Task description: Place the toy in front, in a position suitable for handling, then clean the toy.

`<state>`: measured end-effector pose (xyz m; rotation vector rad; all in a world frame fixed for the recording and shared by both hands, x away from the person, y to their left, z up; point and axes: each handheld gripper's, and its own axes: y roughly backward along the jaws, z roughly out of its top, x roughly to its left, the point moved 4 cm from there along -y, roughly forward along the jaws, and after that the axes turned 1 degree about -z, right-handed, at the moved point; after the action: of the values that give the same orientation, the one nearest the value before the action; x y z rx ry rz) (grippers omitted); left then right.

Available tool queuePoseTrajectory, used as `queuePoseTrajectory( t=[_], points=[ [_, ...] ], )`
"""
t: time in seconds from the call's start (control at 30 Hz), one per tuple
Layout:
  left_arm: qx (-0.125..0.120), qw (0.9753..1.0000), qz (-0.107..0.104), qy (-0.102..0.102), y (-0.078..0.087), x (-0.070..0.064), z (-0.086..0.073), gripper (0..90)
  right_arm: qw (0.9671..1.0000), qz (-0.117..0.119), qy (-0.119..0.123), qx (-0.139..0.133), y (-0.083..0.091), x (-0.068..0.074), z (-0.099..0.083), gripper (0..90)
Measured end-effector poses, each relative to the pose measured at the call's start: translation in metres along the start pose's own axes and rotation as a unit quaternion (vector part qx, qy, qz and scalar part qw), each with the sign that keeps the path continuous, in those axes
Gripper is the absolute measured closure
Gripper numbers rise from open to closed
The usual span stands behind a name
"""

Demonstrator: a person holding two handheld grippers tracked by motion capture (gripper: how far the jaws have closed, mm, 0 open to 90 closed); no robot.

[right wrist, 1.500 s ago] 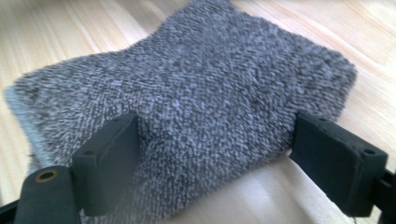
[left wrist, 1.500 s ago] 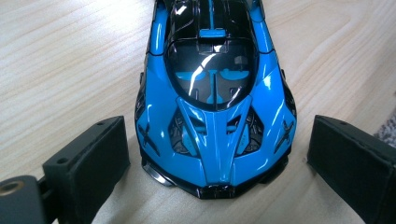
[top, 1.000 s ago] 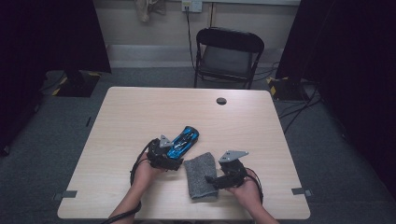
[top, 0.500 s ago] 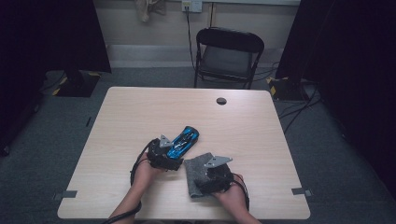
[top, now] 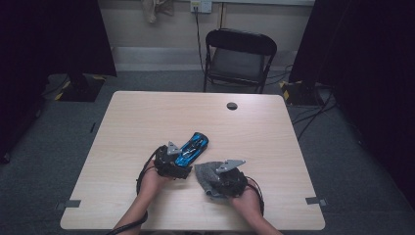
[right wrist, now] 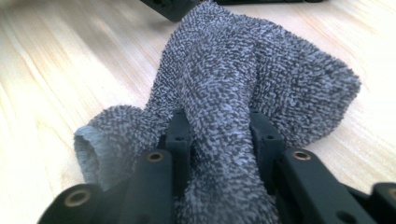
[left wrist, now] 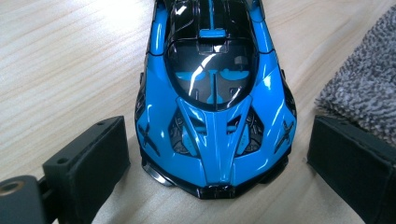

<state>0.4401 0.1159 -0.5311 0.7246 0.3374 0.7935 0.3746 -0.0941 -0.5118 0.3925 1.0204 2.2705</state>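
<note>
A shiny blue and black toy car lies on the wooden table. My left gripper stands open around the car's near end, one black jaw on each side, neither touching it. A grey terry cloth lies bunched just right of the car. My right gripper is shut on a raised fold of that cloth. The cloth's edge shows beside the left gripper's right-hand jaw.
A round black cable hole sits near the table's far edge. A black folding chair stands behind the table. Dark curtains hang at both sides. Bare wood lies to the far left and far right.
My right gripper has moved left and turned onto the cloth, bunching it up from its flatter lie. The left gripper and the car have stayed put.
</note>
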Motion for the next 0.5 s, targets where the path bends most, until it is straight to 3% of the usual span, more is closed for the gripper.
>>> queuePoseTrajectory(
  t=[0.07, 0.1, 0.17, 0.5],
  points=[
    [0.000, 1.0000, -0.001, 0.001, 0.000, 0.000, 0.000, 4.8, 1.0000, 0.001, 0.005, 0.001, 0.002, 0.000, 0.001, 69.4],
    [0.000, 1.0000, 0.000, 0.000, 0.000, 0.000, 0.000, 4.8, 0.9998, 0.016, -0.013, -0.005, 0.005, -0.003, 0.003, 70.1],
    [-0.001, 1.0000, -0.004, 0.006, 0.000, -0.001, 0.000, 4.8, 0.9996, 0.022, -0.018, -0.008, 0.008, -0.005, 0.004, 70.2],
    [0.001, 1.0000, -0.001, -0.002, 0.000, 0.000, 0.000, 5.0, 0.9986, 0.026, -0.042, -0.017, 0.028, -0.031, 0.021, 70.2]
  ],
)
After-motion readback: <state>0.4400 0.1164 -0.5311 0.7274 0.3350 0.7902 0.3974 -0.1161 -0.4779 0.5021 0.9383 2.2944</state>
